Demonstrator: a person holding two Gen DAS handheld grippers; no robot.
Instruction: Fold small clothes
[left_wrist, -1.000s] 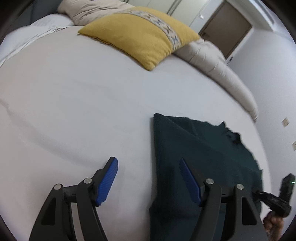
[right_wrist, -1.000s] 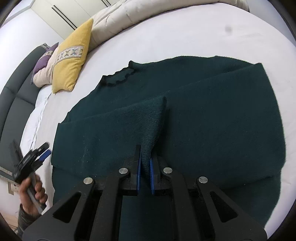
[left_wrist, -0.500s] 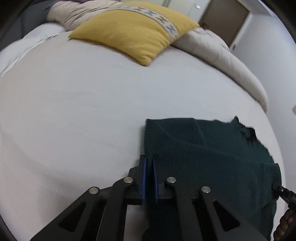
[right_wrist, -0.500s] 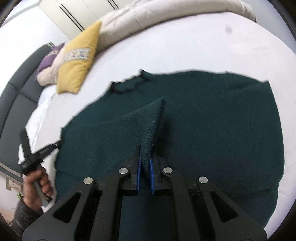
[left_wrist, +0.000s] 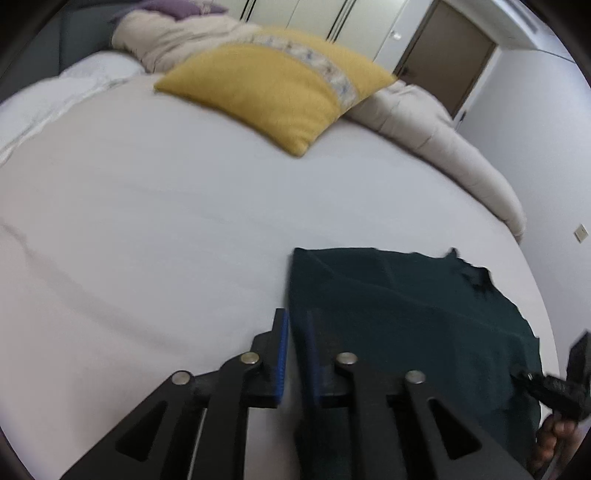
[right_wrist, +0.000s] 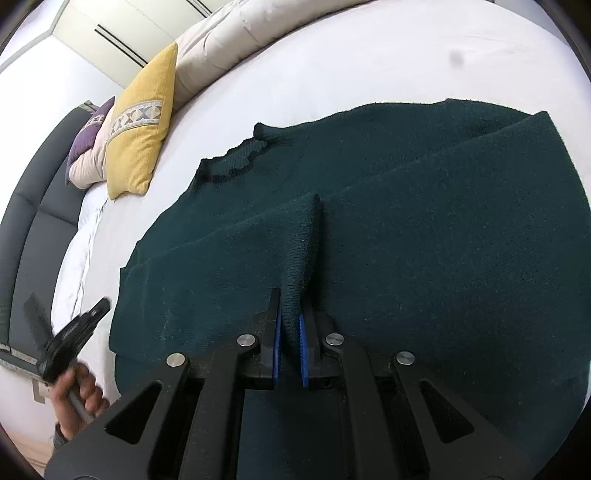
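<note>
A dark green knit sweater (right_wrist: 424, 229) lies spread on the white bed (right_wrist: 332, 66), neck hole toward the pillows. My right gripper (right_wrist: 290, 325) is shut on a pinched ridge of the sweater's cloth near its middle and lifts it a little. In the left wrist view the sweater (left_wrist: 406, 310) lies at the lower right, and my left gripper (left_wrist: 295, 339) is shut on its left edge. The left gripper also shows in the right wrist view (right_wrist: 70, 343), held in a hand at the bed's side.
A yellow cushion (left_wrist: 280, 88) and a beige duvet (left_wrist: 436, 140) lie at the head of the bed. A purple pillow (right_wrist: 88, 136) and a dark headboard (right_wrist: 33, 206) are at the far left. White sheet (left_wrist: 129, 229) spreads left of the sweater.
My left gripper went from open astride the sweater's left edge to shut on it. The right gripper kept its hold and rose slightly with the cloth.
</note>
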